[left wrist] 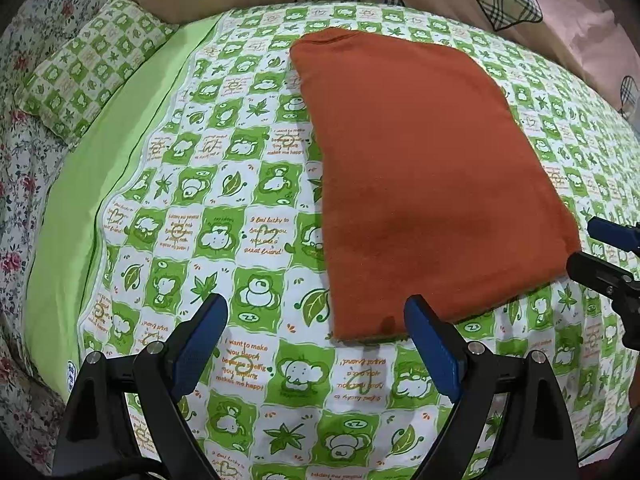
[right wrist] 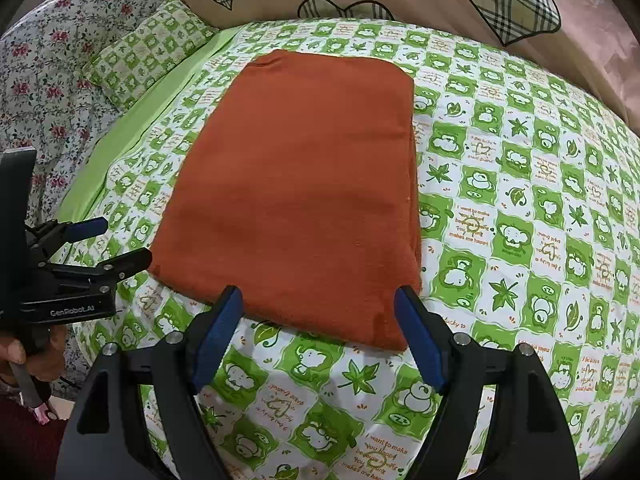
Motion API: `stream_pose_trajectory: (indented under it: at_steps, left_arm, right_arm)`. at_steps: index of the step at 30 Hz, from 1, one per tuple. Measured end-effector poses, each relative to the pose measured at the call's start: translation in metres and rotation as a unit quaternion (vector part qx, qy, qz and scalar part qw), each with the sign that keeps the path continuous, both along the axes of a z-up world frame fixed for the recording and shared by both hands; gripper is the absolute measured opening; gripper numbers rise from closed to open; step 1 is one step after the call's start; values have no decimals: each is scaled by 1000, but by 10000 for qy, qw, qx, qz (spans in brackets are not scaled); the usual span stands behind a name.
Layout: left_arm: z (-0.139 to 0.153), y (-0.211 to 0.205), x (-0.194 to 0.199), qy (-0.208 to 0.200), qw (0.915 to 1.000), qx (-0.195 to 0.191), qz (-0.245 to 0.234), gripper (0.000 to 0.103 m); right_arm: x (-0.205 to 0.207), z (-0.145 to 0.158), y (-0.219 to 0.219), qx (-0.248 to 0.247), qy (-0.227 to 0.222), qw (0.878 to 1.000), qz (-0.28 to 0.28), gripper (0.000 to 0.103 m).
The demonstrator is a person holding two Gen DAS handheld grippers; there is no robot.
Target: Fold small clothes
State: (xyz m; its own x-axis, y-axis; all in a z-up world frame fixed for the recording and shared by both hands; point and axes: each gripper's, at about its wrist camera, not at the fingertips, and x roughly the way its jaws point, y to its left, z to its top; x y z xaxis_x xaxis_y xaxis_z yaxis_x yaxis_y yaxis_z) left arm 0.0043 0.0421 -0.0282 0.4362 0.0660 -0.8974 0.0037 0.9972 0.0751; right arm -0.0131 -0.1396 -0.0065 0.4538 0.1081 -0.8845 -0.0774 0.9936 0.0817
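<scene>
I hold the left gripper [left wrist: 316, 328] pitched steeply down, jaws spread wide, nothing between the pads. The right gripper [right wrist: 318, 320] matches: pitched down, jaws wide, pads clear. My left hand [right wrist: 24, 356] grips its handle.

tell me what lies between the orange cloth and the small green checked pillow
Only bare bedding: the checked green sheet and its plain green border strip run between the orange cloth and pillow, clearest in the right wrist view.
</scene>
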Motion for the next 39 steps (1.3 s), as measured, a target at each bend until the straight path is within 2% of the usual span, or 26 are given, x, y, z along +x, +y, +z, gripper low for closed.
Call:
stream_pose_trajectory:
  at_steps: [9, 39]
  left_arm:
    - [3, -7, 8, -68, 9998, -22, -162, 91]
    - [3, -19, 30, -72, 9997, -74, -211, 91]
  right_arm:
    - [12, -2, -4, 31, 8, 10000, -31, 79]
    - [39, -4, -14, 80, -8, 9999, -117, 79]
